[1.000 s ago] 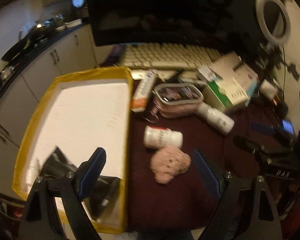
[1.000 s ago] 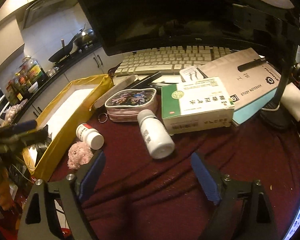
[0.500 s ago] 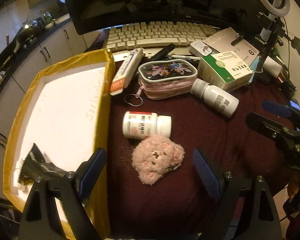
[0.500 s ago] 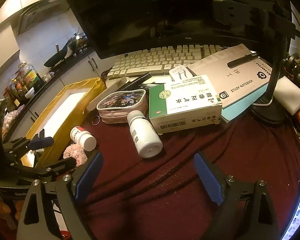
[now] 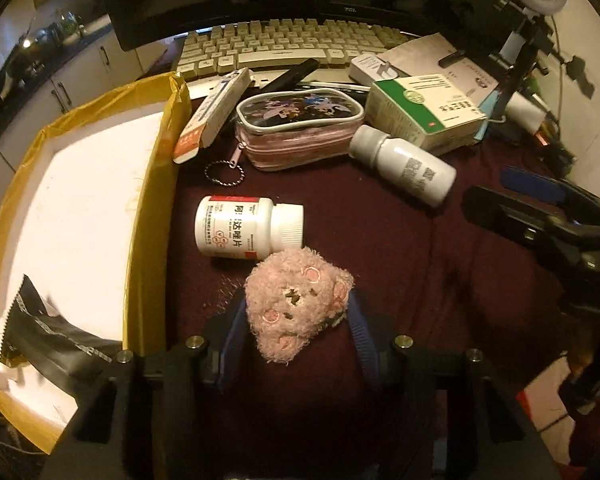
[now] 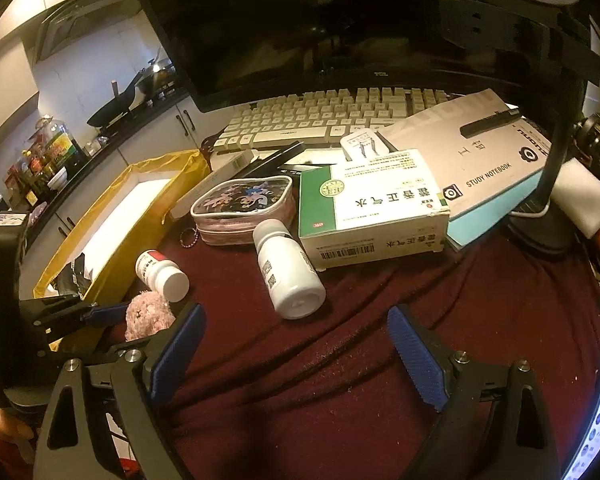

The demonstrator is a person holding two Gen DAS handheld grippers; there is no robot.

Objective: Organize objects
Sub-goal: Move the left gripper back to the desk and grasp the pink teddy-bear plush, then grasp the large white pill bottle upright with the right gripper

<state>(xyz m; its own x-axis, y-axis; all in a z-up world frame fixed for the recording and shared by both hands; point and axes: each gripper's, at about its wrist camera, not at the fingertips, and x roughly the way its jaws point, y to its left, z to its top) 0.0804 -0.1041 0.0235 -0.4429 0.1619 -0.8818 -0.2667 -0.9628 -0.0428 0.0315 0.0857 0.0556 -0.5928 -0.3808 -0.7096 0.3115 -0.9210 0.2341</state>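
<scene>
A pink plush toy [image 5: 296, 304] lies on the dark red cloth beside a yellow box [image 5: 152, 200]. My left gripper [image 5: 296, 336] points down over the toy with its jaws closing; both blue pads touch the toy's sides. The right wrist view shows the same toy [image 6: 146, 314] between the left gripper's fingers [image 6: 100, 314]. A black packet [image 5: 52, 336] lies inside the box. A white pill bottle [image 5: 240, 228] lies just beyond the toy. My right gripper [image 6: 296, 356] hovers open over bare cloth, holding nothing.
Further back lie a second white bottle [image 5: 404, 168], a patterned zip pouch [image 5: 296, 128], a green and white carton [image 5: 424, 112], a slim orange-ended box [image 5: 212, 116], a keyboard [image 5: 284, 40] and a notebook [image 6: 480, 152]. A lamp stand [image 6: 540, 232] rises at the right.
My left gripper moved right from over the yellow box, came down over the pink plush toy, and its jaws narrowed from wide open onto the toy. The right gripper stayed put.
</scene>
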